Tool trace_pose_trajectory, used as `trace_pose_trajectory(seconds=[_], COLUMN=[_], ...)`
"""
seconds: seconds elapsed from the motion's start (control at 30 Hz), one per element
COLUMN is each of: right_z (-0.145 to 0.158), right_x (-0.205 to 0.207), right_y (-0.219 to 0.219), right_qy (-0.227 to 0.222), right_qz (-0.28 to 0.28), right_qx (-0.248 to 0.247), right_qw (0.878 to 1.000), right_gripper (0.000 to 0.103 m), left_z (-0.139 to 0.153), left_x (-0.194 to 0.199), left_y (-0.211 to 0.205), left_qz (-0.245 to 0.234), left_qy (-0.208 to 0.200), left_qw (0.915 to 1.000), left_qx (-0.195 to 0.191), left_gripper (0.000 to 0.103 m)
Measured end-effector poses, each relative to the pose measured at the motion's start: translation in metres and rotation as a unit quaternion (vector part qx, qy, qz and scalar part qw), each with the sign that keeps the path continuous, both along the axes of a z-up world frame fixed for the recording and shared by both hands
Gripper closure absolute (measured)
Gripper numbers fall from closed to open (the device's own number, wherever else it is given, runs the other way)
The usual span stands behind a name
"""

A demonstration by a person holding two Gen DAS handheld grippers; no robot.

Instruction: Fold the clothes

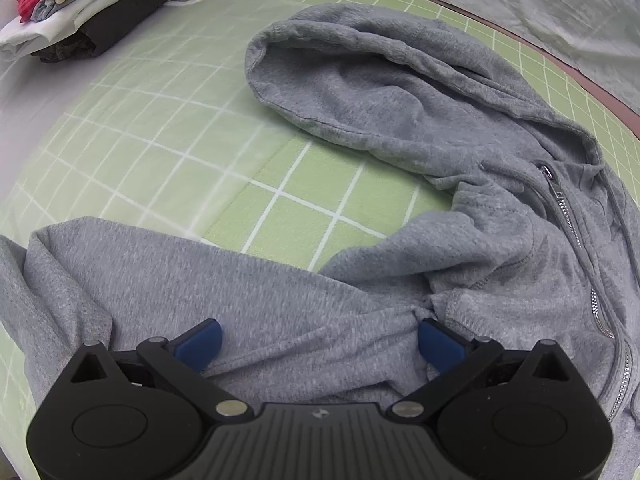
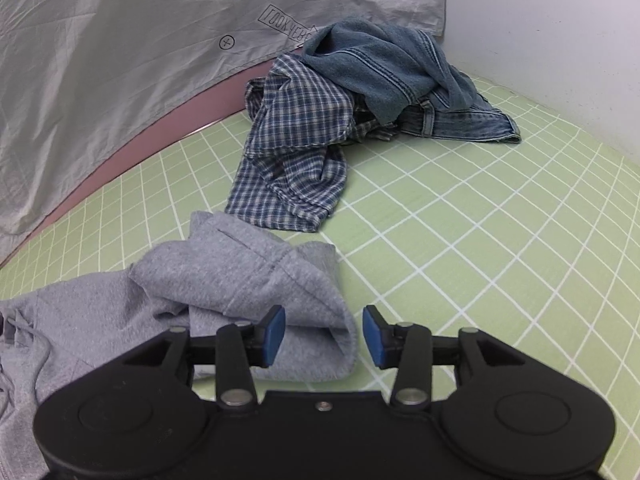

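- The grey knit zip-up hoodie (image 1: 400,120) lies spread and rumpled on the bed sheet, a light green cloth with a white grid (image 1: 160,128), its hood opened toward the far edge and its metal zipper (image 1: 568,220) running down the right side
- The left tongs (image 1: 320,344) hover low over a flat stretch of the hoodie's body — blue pads (image 1: 200,344) spread wide, released, with grey cloth under and between them but nothing pinched
- The right tongs (image 2: 324,336) are parted too; one rolled sleeve end of the hoodie (image 2: 280,292) lies between the blue pads (image 2: 274,334), close to the left pad, clear of the right one, not clamped
- Toward the far right corner of the bed a blue-and-white checked shirt (image 2: 296,152) is heaped, with faded blue denim jeans (image 2: 400,72) piled on and behind it, well apart from the hoodie
- At the far left corner sits a stack of folded clothes (image 1: 80,16) — white, black, grey, with a red piece tucked in
- A crumpled pale grey sheet with printed marks (image 2: 120,60) hangs along the far edge of the bed
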State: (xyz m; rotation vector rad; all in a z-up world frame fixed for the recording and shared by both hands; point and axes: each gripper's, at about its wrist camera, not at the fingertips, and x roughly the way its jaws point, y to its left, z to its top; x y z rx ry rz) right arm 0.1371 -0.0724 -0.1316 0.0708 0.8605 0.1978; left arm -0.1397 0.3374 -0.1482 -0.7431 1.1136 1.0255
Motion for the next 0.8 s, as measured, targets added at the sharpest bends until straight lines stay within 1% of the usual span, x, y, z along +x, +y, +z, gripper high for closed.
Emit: trace_pose_trajectory(seconds=[0.07,0.1,0.23,0.3,0.37,0.4,0.43,0.47,0.5,0.53,0.57,0.67,0.77,0.8], right_z=[-0.002,-0.003,-0.01,-0.012,-0.014,-0.014,-0.015,-0.015,-0.015,-0.014,-0.012,-0.005,0.003,0.005], right_x=[0.006,0.009,0.018,0.024,0.03,0.033,0.035,0.038,0.039,0.04,0.04,0.041,0.042,0.043], right_y=[0.006,0.009,0.022,0.019,0.016,0.015,0.012,0.009,0.006,0.004,0.002,-0.012,-0.031,-0.038], right_qy=[-0.001,-0.002,-0.006,-0.004,-0.003,-0.002,0.002,0.007,0.009,0.008,0.006,-0.018,-0.039,-0.049], right_qz=[0.013,0.019,0.053,0.056,0.058,0.059,0.063,0.066,0.078,0.086,0.092,0.061,0.017,-0.001], right_qx=[-0.003,-0.004,-0.051,-0.051,-0.049,-0.048,-0.037,-0.024,-0.006,0.002,0.008,0.018,0.034,0.028], right_qw=[1.0,1.0,0.997,0.997,0.997,0.997,0.997,0.997,0.997,0.996,0.996,0.998,0.999,0.998], right_gripper=[0.05,0.049,0.043,0.041,0.035,0.034,0.035,0.041,0.051,0.071,0.08,0.09,0.094,0.094], left_z=[0.0,0.0,0.0,-0.002,-0.002,-0.002,-0.002,-0.002,-0.002,-0.001,-0.001,0.0,0.001,0.002], left_x=[0.0,0.0,0.002,0.004,0.005,0.005,0.006,0.007,0.008,0.009,0.01,0.014,0.019,0.021], left_y=[0.001,0.001,0.003,0.004,0.004,0.005,0.005,0.004,0.004,0.003,0.002,-0.001,-0.005,-0.006], left_qz=[0.0,-0.001,-0.007,-0.008,-0.01,-0.011,-0.01,-0.009,-0.008,-0.007,-0.007,-0.008,-0.009,-0.01], left_qy=[0.001,0.002,0.004,0.006,0.008,0.01,0.011,0.013,0.015,0.017,0.02,0.03,0.041,0.046], left_qw=[1.0,1.0,0.9999,0.9999,0.9998,0.9998,0.9998,0.9998,0.9998,0.9997,0.9997,0.9995,0.9991,0.9989], left_qx=[-0.004,-0.006,-0.011,-0.013,-0.014,-0.015,-0.015,-0.016,-0.015,-0.013,-0.011,-0.006,0.003,0.007], left_gripper=[0.0,0.0,0.0,0.0,0.0,0.0,0.0,0.0,0.0,0.0,0.0,0.0,0.0,0.0])
